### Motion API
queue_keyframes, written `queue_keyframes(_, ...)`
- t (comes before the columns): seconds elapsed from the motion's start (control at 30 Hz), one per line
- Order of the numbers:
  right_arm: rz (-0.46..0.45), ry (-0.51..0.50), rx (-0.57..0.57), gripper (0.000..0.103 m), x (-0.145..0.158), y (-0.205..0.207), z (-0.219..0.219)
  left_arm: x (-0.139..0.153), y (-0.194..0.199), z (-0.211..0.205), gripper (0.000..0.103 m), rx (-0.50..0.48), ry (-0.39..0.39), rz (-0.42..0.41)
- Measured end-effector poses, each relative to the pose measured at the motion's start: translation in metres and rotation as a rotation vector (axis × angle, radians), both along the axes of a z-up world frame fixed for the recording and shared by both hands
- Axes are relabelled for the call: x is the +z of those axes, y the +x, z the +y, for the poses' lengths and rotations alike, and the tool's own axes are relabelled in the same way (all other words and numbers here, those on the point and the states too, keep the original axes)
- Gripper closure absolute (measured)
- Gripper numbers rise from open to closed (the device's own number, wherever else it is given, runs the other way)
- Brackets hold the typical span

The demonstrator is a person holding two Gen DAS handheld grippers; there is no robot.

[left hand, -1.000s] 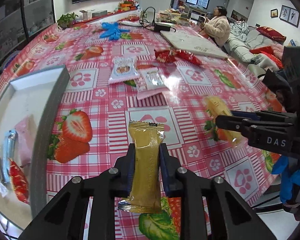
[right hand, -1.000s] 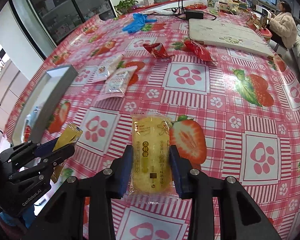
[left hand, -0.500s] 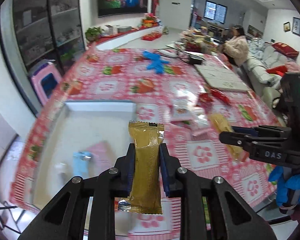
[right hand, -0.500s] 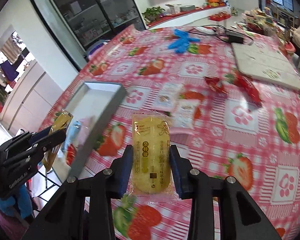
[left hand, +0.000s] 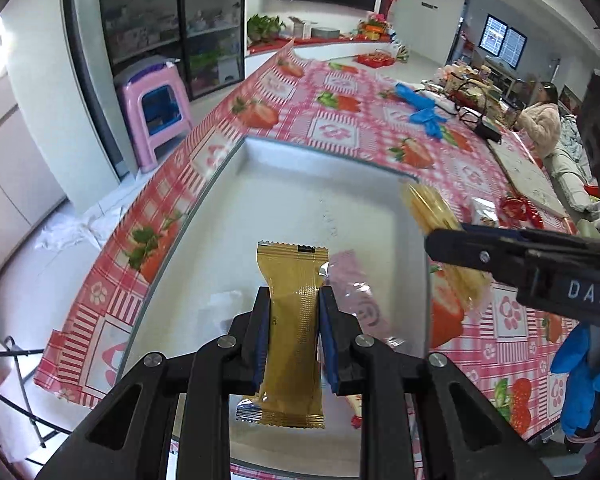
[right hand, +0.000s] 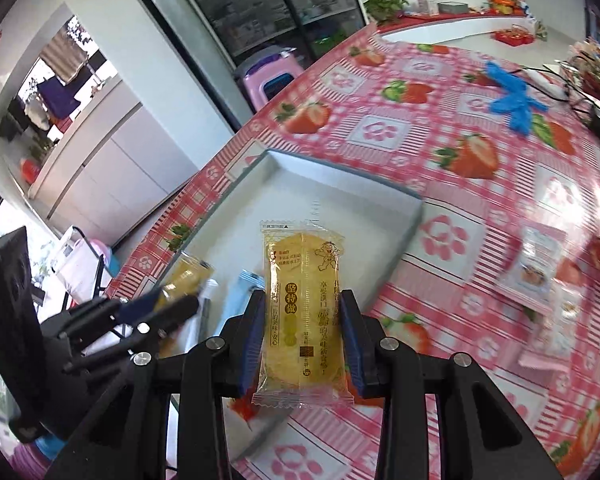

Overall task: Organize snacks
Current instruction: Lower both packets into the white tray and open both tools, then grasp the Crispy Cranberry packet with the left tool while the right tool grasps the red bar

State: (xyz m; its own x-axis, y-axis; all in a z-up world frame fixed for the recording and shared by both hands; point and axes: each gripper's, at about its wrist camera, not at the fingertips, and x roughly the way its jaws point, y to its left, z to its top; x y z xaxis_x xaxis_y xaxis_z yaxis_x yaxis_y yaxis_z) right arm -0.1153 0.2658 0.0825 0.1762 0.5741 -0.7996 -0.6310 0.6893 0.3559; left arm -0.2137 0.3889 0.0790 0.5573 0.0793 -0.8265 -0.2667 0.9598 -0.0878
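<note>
With each hand-held gripper clamped on a snack above the shallow white rectangular tray (left hand: 332, 184): left (left hand: 294, 322) on gold foil bar (left hand: 294, 304), right (right hand: 302, 330) on clear-wrapped yellow cake (right hand: 302, 304); delivery step, lowering and release next.

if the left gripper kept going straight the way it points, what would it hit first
Probably the white tray: the left gripper, shut on the gold packet, aims at its bare floor beside a pink packet. Depth is unclear.
</note>
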Motion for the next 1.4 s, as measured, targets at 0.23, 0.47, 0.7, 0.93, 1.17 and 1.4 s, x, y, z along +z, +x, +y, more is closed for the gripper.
queue_keyframes(0.23,0.014,-0.036,0.042,0.049,-0.009,0.009,0.018,-0.013,0.007,0.006,0.069,0.018,0.022,0.048)
queue_keyframes(0.47,-0.049,-0.068,-0.087,0.016,-0.003,0.046,-0.053,0.017,0.034,-0.033,0.034,-0.076,0.037,0.029)
queue_keyframes(0.7,-0.096,-0.169,-0.4,0.016,-0.001,0.112,-0.179,0.037,0.097,-0.111,0.019,-0.244,-0.009,0.027)
queue_keyframes(0.93,-0.086,-0.264,-0.543,0.016,-0.032,0.149,-0.253,-0.014,0.166,-0.172,0.019,-0.282,-0.048,0.116)
queue_keyframes(1.17,-0.08,-0.297,-0.537,0.016,-0.059,0.173,-0.269,-0.049,0.207,-0.175,0.019,-0.236,-0.118,0.166)
queue_keyframes(1.4,-0.137,-0.342,-0.526,0.061,-0.069,0.178,-0.264,-0.062,0.223,-0.196,0.021,-0.263,0.018,0.184)
